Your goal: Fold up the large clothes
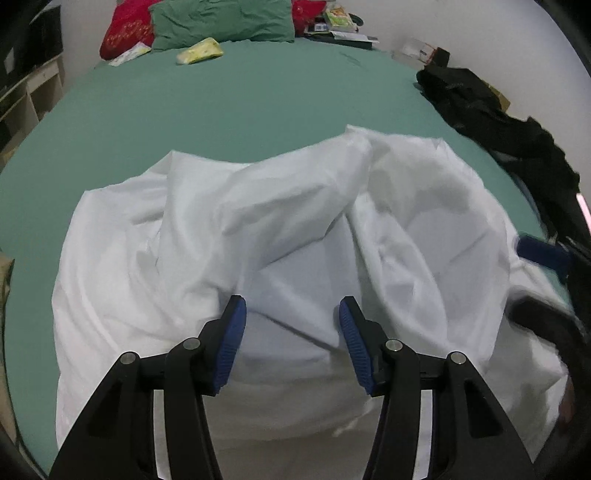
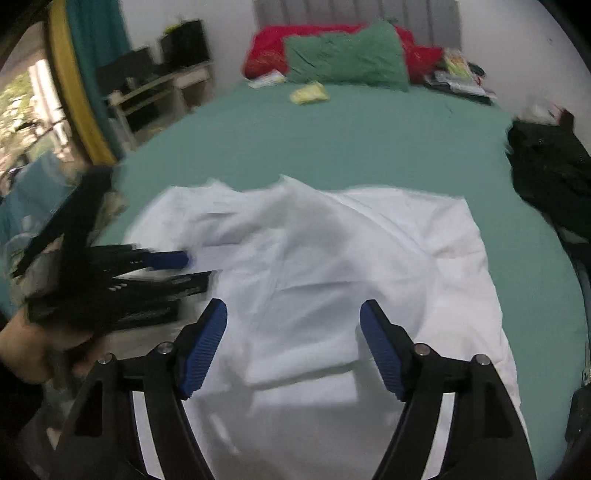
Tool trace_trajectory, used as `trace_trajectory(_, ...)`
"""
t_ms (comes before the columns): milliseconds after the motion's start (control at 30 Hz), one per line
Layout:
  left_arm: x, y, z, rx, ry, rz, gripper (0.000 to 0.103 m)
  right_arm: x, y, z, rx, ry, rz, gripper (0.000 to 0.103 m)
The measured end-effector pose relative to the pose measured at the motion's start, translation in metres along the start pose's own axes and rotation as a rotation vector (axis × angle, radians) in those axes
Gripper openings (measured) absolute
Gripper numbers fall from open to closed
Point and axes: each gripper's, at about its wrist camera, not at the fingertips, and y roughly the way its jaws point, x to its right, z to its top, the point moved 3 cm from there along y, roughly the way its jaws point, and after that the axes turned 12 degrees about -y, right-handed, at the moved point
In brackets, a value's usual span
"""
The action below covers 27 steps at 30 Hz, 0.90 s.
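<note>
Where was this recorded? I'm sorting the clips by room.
Most likely a bedroom: a white garment lies on a bed with a green sheet, with green and red pillows at its far end.

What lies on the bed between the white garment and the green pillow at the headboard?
Mostly bare green sheet, in both views. Only a small yellow packet sits there, close to the green pillow, far from the white garment.
</note>
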Motion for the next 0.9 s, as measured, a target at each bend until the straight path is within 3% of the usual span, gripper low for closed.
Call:
trace_trajectory(100,0.001,-0.004,-0.007,0.004,0.027,0.020,0.056,0.014,0.041,-0.013,-0.156,0.041,0.054,0.076)
trace_trajectory(133,0.000,-0.007,-0.008,0.006,0.022,0.013,0.056,0.010,0.043,-0.014,-0.162,0.031,0.044,0.076)
trace_trajectory(267,-0.020,-0.033,-0.009,0.035,-0.043,-0.038,0.056,0.005,0.035,-0.020,-0.171,0.018,0.032,0.076)
trace_trajectory(533,-0.042,-0.107,-0.038,0.135,-0.126,-0.045,0.056,-0.004,-0.018,-0.029,-0.126,0.021,-0.019,0.075)
trace_trajectory(900,-0.094,-0.170,-0.100,0.184,-0.255,0.046,0.056,-0.001,-0.083,-0.067,-0.104,0.008,-0.091,0.075)
